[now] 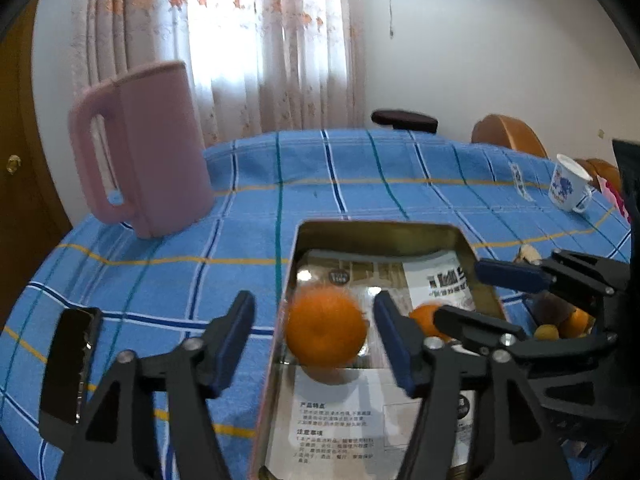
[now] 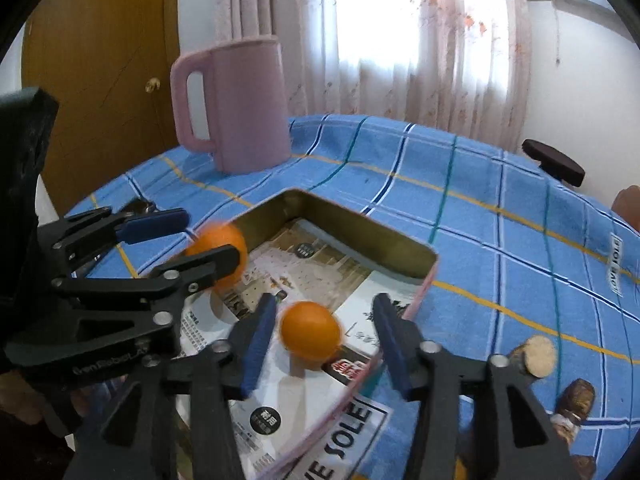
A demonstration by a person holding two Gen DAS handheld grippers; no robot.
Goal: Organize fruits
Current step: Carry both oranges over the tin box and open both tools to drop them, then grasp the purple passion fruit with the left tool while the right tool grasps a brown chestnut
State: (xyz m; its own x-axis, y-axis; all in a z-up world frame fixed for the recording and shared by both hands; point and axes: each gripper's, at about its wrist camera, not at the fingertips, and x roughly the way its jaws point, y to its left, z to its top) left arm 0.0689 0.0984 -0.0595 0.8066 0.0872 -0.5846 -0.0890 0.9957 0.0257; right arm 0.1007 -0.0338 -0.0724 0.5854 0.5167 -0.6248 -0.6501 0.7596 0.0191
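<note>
Left gripper (image 1: 314,338) fingers parted, clear of blurred orange (image 1: 326,330) lying between them at frame centre, inside tin box (image 1: 460,236) on desk; right gripper (image 2: 326,338) likewise spread, second orange (image 2: 310,330) between fingers, untouched, nearer left finger; both released

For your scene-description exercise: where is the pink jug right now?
The pink jug stands upright on the blue checked tablecloth, far left in the left wrist view, beyond the metal tin, before the curtain.

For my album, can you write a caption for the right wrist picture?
Two open grippers let two oranges drop into the metal tin on a blue checked tablecloth.
</note>
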